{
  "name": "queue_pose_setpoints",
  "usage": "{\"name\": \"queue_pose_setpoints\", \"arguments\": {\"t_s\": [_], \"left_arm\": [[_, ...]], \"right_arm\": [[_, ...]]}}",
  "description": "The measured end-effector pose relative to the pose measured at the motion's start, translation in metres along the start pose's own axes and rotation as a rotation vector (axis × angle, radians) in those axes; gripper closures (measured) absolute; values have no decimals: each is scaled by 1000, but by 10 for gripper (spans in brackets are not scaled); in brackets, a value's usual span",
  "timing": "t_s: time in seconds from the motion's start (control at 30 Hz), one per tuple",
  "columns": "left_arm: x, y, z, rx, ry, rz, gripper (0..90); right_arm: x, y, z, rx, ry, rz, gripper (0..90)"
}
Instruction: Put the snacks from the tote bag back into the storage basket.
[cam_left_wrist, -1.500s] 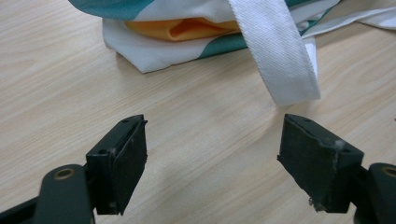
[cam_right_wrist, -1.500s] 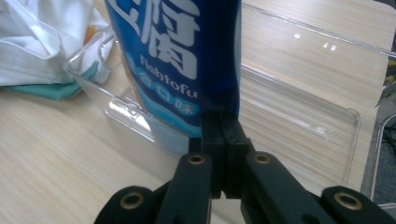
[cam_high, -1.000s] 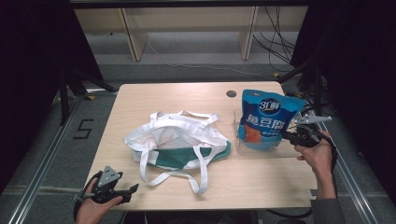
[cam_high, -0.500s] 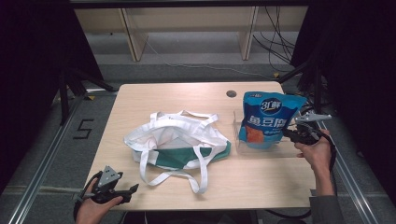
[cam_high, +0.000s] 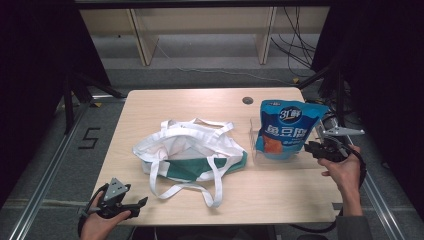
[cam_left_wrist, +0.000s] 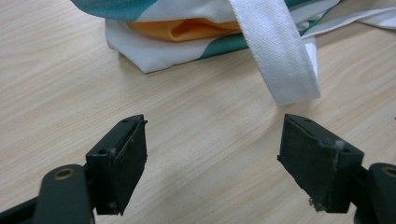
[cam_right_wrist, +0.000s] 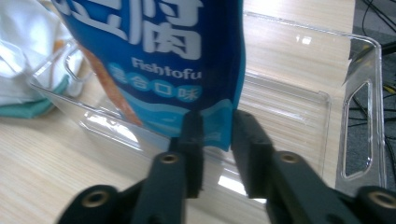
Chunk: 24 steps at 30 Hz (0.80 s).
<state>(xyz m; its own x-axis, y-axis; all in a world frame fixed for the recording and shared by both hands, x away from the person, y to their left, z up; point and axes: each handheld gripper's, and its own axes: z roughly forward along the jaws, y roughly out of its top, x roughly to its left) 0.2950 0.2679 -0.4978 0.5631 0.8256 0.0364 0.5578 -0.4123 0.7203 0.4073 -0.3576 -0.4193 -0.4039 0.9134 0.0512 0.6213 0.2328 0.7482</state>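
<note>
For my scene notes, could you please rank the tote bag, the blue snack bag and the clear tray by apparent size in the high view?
1. tote bag
2. blue snack bag
3. clear tray, largely hidden behind the snack bag, so its rank is unsure.

Landmark, tote bag (cam_high: 192, 150) at the table's (cam_high: 165, 102) centre: its white straps (cam_high: 210, 187) trail toward the near edge and block the middle of the near strip, one strap end (cam_left_wrist: 280, 60) lying just ahead of the left gripper's (cam_left_wrist: 212, 163) wide-apart jaws. Left of the bag and beyond it, bare wood runs to the edges, broken only by a small round hole (cam_high: 247, 100) at the far side. Right of the bag, a clear plastic tray (cam_right_wrist: 355, 107) with an upright blue snack pouch (cam_high: 287, 127) bars the way, with the right gripper (cam_right_wrist: 215, 140) at the pouch's lower corner, jaws just opened.
</note>
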Motion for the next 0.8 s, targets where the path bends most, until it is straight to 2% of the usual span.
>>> {"name": "queue_pose_setpoints", "arguments": {"t_s": [0.03,0.07,0.1,0.13,0.17,0.2,0.23,0.27,0.3,0.37,0.4,0.43,0.47,0.5,0.53,0.57,0.6,0.67,0.7,0.73,0.77,0.8], "left_arm": [[0,0,0,0,0,-2,225],[0,0,0,1,1,-1,225],[1,0,-1,1,4,14,225],[-1,0,1,-25,3,-18,225],[0,0,0,-4,5,5,225],[0,0,-1,1,3,13,225],[-1,0,0,-3,3,-1,225],[0,0,0,-2,3,17,224],[0,0,0,-1,4,16,225],[0,0,0,-2,3,15,225],[0,0,0,-3,7,14,224],[-1,0,1,-7,5,2,224],[-1,0,0,-7,-2,1,224],[-2,0,0,-10,-1,-3,224],[0,0,0,-4,1,18,224],[0,0,0,-4,4,17,224],[-1,0,0,-5,7,14,224],[-3,-1,3,-33,13,-31,224],[-3,-1,3,-31,13,-28,224],[-3,-1,3,-31,12,-28,224],[-3,-1,3,-31,12,-29,224],[-3,-1,3,-31,13,-26,224]], "right_arm": [[1,-2,0,-28,-10,-17,626],[4,-1,-4,-16,2,1,587],[6,-2,-5,-38,-12,-6,558],[11,-2,-6,-42,-2,14,532],[14,-2,-7,-53,-12,23,516],[17,-2,-9,-62,2,25,502],[20,-1,-10,-63,5,9,486],[23,-1,-13,-55,11,13,467],[30,-2,-12,-83,10,52,457],[34,-1,-14,-86,16,28,454],[39,-2,-13,-86,18,50,448],[39,-1,-13,-85,29,21,446],[44,-1,-14,-81,38,45,446],[47,-1,-13,-83,38,35,443],[50,-2,-12,-90,47,25,441],[54,-2,-11,-88,41,22,440],[58,-2,-11,-85,58,20,438],[64,-2,-10,-89,65,2,436],[64,-2,-9,-95,66,-30,433],[68,-3,-9,-98,69,-19,433],[69,-2,-8,-100,78,-45,432],[72,-2,-8,-91,81,-46,430]]}}
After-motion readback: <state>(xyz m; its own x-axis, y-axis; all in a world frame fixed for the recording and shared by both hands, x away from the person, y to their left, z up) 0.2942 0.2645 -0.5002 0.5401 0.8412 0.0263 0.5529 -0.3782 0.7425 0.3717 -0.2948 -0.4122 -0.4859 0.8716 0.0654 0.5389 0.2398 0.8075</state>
